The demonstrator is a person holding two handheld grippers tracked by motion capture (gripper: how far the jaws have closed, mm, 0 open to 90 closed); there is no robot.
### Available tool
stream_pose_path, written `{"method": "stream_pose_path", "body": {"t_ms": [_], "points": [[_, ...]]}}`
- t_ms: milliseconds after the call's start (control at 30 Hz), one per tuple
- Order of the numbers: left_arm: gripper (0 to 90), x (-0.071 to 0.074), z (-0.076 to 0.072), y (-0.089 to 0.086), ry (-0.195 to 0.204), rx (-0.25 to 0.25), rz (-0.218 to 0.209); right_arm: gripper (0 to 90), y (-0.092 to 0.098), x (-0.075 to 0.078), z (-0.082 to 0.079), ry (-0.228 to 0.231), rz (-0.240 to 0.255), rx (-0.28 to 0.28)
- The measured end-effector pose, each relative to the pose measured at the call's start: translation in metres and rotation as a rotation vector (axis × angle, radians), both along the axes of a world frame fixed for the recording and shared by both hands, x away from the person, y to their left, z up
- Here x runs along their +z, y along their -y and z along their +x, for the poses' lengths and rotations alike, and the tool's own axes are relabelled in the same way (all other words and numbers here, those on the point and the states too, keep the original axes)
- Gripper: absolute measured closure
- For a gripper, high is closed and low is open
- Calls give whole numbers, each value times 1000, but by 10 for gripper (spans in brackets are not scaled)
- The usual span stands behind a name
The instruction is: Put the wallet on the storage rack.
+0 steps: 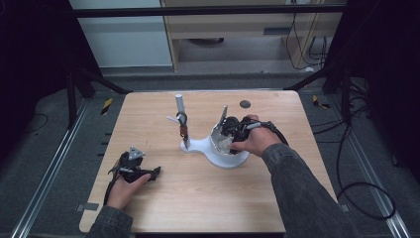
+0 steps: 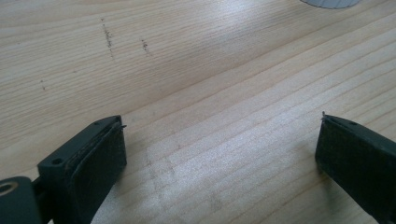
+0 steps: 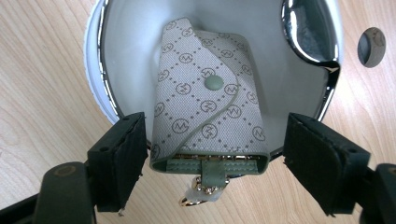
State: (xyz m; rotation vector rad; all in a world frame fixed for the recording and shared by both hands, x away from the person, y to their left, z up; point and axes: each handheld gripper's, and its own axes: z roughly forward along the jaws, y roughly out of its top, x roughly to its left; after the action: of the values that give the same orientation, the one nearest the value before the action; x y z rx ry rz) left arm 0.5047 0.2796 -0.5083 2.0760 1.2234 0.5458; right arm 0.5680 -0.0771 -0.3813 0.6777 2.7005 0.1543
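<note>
A: Right gripper [image 3: 212, 163] status?
B: Jaws stand apart, flanking a beige monogram-patterned key pouch with green trim [image 3: 210, 112] without pressing it. The pouch lies in the white chrome-rimmed bowl [image 3: 135, 42].
A: Left gripper [image 2: 219, 154]?
B: Jaws wide, over the bare wooden table [image 2: 196, 70].

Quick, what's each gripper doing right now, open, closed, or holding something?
Left gripper: open, nothing between its jaws, over the bare table.
Right gripper: open, jaws either side of the patterned key pouch in the white bowl, not pressing it.
</note>
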Motion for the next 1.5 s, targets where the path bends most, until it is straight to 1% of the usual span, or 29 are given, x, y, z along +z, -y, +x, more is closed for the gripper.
{"method": "stream_pose_path", "body": {"t_ms": [233, 433, 500, 600, 733, 800, 867, 1000, 1100, 1133, 1167, 1200, 1300, 1433, 1467, 1500], "points": [[12, 0, 0, 0, 0, 0, 0, 194, 3, 8, -7, 26, 28, 12], [12, 0, 0, 0, 0, 0, 1, 177, 6, 14, -13, 42, 38, 11], [12, 0, 0, 0, 0, -1, 1, 162, 9, 18, -15, 61, 57, 7], [12, 0, 0, 0, 0, -1, 0, 143, 16, 20, -17, 71, 91, -2], [11, 0, 0, 0, -1, 0, -1, 124, 24, 21, -21, 89, 115, -15], [11, 0, 0, 0, -1, 0, -1, 119, 28, 21, -23, 92, 118, -19], [11, 0, 0, 0, -2, -1, 1, 119, 32, 22, -24, 94, 141, -26], [11, 0, 0, 0, -2, -1, 1, 105, 40, 23, -27, 100, 161, -41], [11, 0, 0, 0, -3, -2, 1, 91, 47, 24, -29, 121, 180, -49], [11, 0, 0, 0, -3, -2, 1, 91, 47, 24, -29, 121, 180, -49], [11, 0, 0, 0, -3, -1, 0, 82, 52, 26, -30, 132, 194, -53], [11, 0, 0, 0, -3, -1, 0, 79, 54, 27, -31, 141, 189, -54], [11, 0, 0, 0, -2, -1, 1, 81, 62, 29, -35, 159, 227, -75], [11, 0, 0, 0, -2, -1, 1, 73, 74, 28, -40, 187, 261, -107], [11, 0, 0, 0, -2, -1, 1, 72, 78, 27, -41, 198, 262, -115], [11, 0, 0, 0, -2, -1, 1, 72, 81, 26, -43, 198, 274, -125]]}}
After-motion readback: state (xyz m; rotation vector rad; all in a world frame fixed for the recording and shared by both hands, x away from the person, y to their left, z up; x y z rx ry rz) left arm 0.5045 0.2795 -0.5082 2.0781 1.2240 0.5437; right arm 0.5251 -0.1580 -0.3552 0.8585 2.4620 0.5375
